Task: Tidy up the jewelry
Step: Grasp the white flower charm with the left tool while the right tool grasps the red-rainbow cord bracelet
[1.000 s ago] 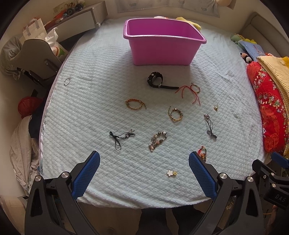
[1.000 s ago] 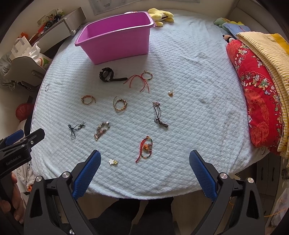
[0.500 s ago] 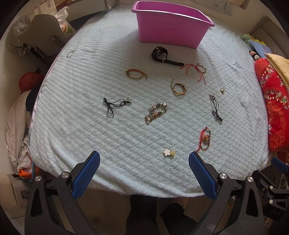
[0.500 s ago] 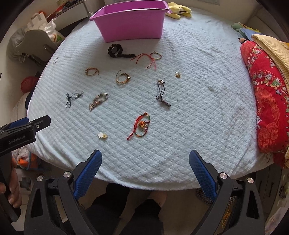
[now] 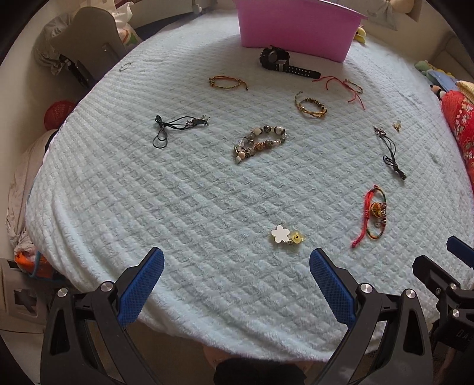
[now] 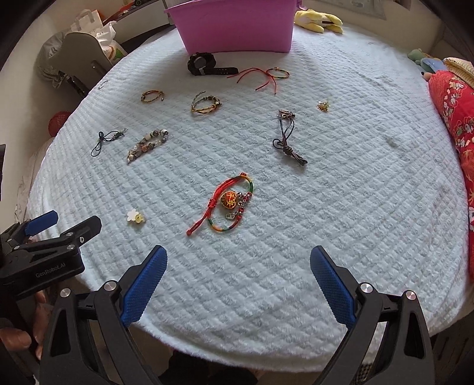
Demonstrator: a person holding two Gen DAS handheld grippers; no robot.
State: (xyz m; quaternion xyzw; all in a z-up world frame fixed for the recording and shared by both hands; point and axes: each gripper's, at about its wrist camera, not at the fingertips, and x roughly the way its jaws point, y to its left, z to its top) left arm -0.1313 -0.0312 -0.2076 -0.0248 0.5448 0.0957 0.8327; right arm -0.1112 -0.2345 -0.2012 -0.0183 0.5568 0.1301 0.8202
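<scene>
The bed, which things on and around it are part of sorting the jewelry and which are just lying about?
For the job:
pink tub
black watch
beaded bracelet
red charm bracelet
flower charm
black cord necklace

Just lying about:
red floral quilt
yellow plush toy
red basket

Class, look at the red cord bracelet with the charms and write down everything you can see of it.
The red cord bracelet lies flat on the pale blue quilted blanket, in front of the open right tongs, which do not touch it. Part of its loop is red cord, the rest multicoloured braid. A knotted red tail trails toward the near edge. An orange-red heart-shaped charm and small silvery charms sit inside the loop. Nothing else touches it; the white flower piece lies apart to its left.
</scene>
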